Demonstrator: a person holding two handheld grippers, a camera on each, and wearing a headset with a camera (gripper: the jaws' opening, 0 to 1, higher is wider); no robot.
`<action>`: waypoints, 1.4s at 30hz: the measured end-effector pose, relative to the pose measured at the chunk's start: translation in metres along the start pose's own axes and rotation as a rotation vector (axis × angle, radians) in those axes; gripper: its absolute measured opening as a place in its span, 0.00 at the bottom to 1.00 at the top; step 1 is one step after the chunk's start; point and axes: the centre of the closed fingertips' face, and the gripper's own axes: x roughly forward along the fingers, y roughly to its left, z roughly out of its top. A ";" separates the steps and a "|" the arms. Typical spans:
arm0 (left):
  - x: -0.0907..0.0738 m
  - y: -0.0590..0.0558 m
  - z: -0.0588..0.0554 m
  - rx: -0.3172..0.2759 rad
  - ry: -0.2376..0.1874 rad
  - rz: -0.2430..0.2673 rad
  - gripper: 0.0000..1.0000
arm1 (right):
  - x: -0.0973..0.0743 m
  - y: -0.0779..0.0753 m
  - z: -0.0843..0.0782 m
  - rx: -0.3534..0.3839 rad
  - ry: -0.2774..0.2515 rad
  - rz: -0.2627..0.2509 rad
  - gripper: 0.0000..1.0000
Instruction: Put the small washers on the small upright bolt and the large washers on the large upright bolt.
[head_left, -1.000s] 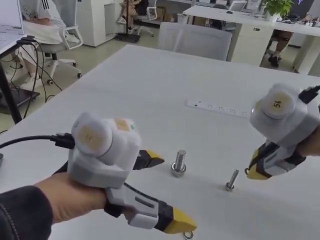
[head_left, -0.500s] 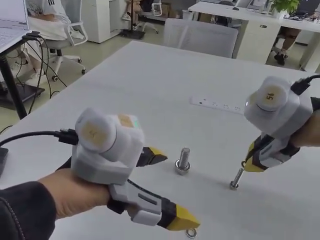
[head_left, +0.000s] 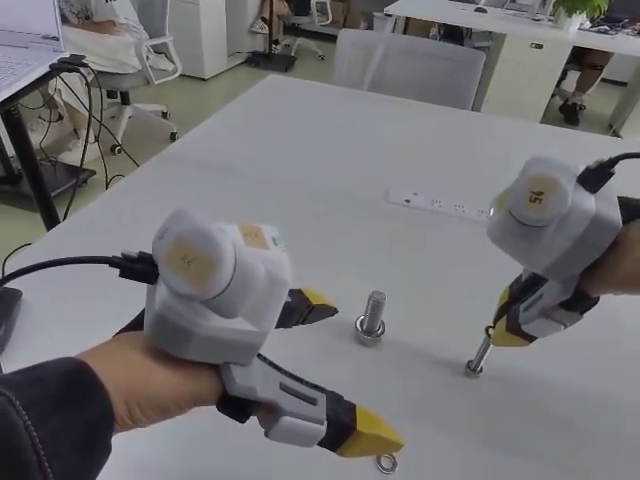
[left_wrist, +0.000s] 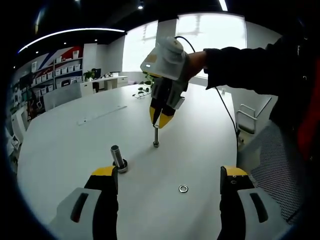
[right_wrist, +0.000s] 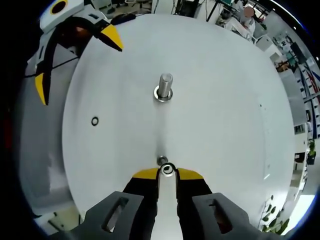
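Note:
The large upright bolt (head_left: 371, 318) (left_wrist: 118, 159) (right_wrist: 164, 87) stands mid-table with a wider ring at its base. To its right is the thin small bolt (head_left: 477, 358) (left_wrist: 156, 137). My right gripper (head_left: 503, 333) (right_wrist: 167, 173) hovers right over that bolt's top, shut on a small washer (right_wrist: 167, 170). One more small washer (head_left: 386, 462) (left_wrist: 183, 188) (right_wrist: 95, 121) lies loose on the table near me. My left gripper (head_left: 345, 370) (left_wrist: 169, 175) stands open and holds nothing, its jaws straddling the space between the large bolt and the loose washer.
A white power strip (head_left: 440, 207) (left_wrist: 100, 115) lies on the white table (head_left: 260, 160) beyond the bolts. A grey chair (head_left: 405, 65) stands at the far edge. Black cables trail from both grippers.
The right gripper has come down and left, from beside the small bolt to just over its top. The left gripper has stayed open in about the same place.

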 end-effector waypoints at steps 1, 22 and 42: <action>0.000 0.000 0.000 0.000 0.000 0.000 0.84 | 0.001 0.000 0.000 0.000 0.002 0.002 0.13; 0.000 0.001 -0.001 -0.005 0.004 0.003 0.84 | 0.009 0.003 -0.001 -0.006 0.014 0.026 0.13; 0.001 0.003 -0.003 -0.010 0.009 0.005 0.84 | 0.037 0.010 -0.007 0.008 0.032 0.073 0.13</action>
